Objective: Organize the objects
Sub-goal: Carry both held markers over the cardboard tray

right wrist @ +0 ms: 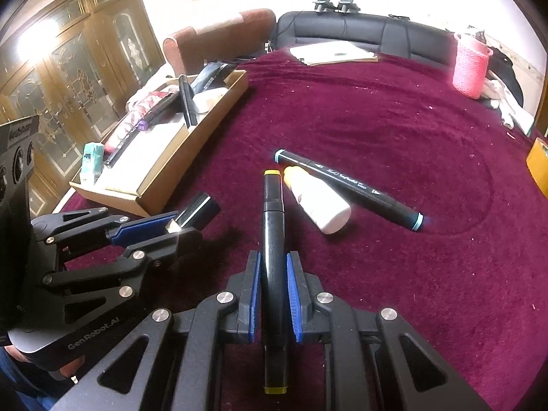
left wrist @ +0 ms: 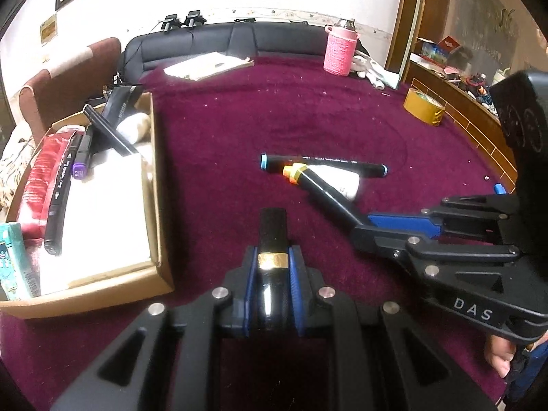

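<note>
On the maroon counter (right wrist: 394,120), the box (right wrist: 191,133) already holds several markers. Left tool (left wrist: 272,267) grips a black tube (left wrist: 272,236), right tool (right wrist: 274,274) grips a yellow-capped marker (right wrist: 273,226); a blue-capped marker (right wrist: 349,188) and white bottle (right wrist: 318,205) remain.

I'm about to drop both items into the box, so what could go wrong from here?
The right gripper holds the yellow marker mid-barrel, so it may pivot or slip. The cardboard box is already crowded with markers; a dropped one could bounce out. The left gripper and its black tube sit close beside the right, so they might collide.
</note>
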A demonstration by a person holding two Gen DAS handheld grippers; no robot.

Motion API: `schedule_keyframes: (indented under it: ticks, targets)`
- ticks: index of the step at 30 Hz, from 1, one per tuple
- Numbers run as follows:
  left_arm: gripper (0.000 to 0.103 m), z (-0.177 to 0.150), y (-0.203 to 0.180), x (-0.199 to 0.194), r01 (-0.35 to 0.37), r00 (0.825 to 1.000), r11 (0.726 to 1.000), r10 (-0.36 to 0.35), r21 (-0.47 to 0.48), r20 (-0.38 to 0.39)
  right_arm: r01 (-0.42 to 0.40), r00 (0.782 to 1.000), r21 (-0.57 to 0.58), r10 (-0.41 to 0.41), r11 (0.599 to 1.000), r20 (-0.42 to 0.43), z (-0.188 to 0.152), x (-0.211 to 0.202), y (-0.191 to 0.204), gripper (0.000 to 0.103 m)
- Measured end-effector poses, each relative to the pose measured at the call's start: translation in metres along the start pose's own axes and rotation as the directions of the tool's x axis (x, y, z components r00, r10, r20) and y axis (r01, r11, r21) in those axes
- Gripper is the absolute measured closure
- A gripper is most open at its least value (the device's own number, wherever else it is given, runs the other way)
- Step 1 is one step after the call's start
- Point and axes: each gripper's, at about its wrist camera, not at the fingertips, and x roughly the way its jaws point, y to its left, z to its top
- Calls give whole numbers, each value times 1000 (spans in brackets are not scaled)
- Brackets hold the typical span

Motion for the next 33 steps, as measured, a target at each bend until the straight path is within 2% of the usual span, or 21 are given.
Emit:
schedule_keyframes:
  ticks: [20,33]
  targets:
    - [86,-1,12,-38,-3,996,1000,4,-8,94,-50,999,86,49,995,14,2,-15,17,86]
    - [86,-3,38,-60,-21,989,998,29,-61,146,-66,998,54,66,996,9,17,-13,51,86]
